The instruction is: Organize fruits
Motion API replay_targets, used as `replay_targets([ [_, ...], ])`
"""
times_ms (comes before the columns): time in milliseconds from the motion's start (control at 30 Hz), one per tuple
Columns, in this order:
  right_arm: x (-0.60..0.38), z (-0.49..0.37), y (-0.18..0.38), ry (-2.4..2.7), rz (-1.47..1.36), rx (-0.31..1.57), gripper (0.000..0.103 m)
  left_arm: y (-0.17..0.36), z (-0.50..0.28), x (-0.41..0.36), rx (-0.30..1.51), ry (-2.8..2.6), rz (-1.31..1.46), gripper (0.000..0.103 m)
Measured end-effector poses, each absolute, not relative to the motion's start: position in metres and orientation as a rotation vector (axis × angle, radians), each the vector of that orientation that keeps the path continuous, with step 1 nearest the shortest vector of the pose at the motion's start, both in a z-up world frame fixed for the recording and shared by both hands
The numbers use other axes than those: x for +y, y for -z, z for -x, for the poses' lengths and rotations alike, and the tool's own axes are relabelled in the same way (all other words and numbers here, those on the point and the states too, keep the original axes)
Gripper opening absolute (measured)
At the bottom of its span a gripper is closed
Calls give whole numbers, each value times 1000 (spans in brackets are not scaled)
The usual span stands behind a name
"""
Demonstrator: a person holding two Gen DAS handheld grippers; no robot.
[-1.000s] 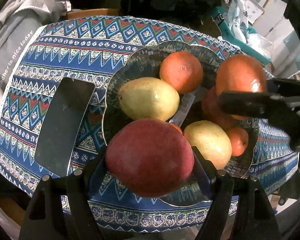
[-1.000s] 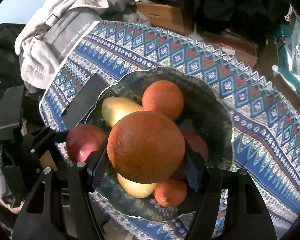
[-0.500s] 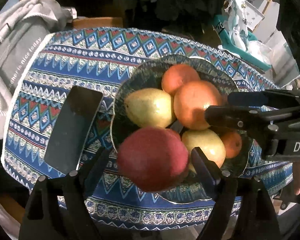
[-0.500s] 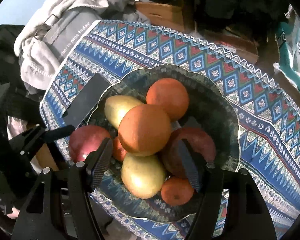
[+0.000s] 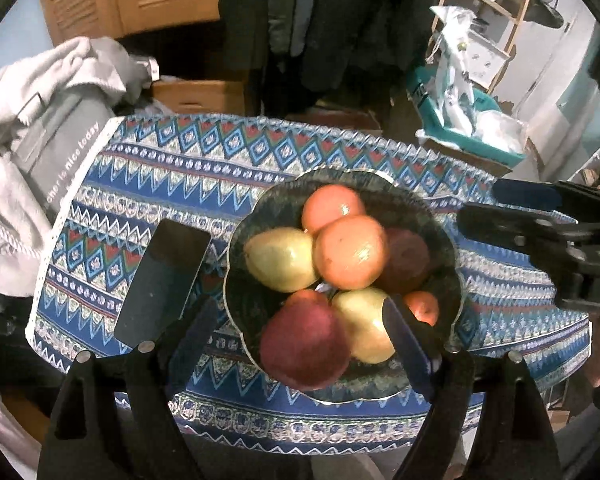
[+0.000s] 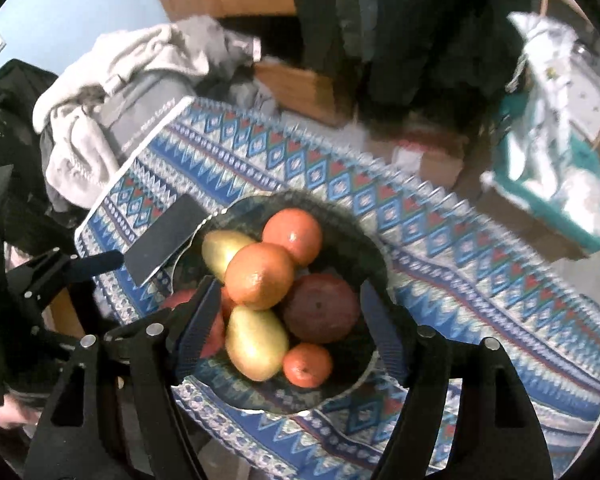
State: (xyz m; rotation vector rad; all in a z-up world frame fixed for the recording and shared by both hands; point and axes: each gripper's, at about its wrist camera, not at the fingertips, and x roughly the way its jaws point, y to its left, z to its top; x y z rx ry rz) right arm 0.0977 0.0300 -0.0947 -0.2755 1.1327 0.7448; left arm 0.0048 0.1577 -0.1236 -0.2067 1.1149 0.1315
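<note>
A dark scalloped bowl (image 5: pixel 444 224) (image 6: pixel 352 232) on the patterned tablecloth holds several fruits. A red apple (image 5: pixel 304 344) lies at its near edge, a big orange (image 5: pixel 350 250) (image 6: pixel 260 276) sits on top of the pile, with two yellow pears (image 5: pixel 280 258) (image 6: pixel 256 344), another orange (image 5: pixel 332 204), a dark red fruit (image 6: pixel 320 308) and a small mandarin (image 6: pixel 308 364). My left gripper (image 5: pixel 300 328) is open and raised above the apple, empty. My right gripper (image 6: pixel 288 320) is open above the pile, empty; it also shows in the left wrist view (image 5: pixel 500 208).
A black phone (image 5: pixel 162 280) (image 6: pixel 164 240) lies on the cloth left of the bowl. Grey clothing (image 5: pixel 32 160) is piled beyond the table's left edge. A teal bin with bags (image 5: pixel 464 120) stands at the far right.
Both grippers opened and let go: the red apple and the big orange now rest in the bowl. Both grippers have pulled back and up from it.
</note>
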Motion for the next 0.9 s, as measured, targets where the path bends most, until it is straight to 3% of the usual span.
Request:
replay_targets([
  [500,-48,-74,20,-653,271,896,81,57,5,112,980,-70,153,88],
  [900,-97,-54,-7,-590,276,749,83,20,12,76,874,-87,44,100],
])
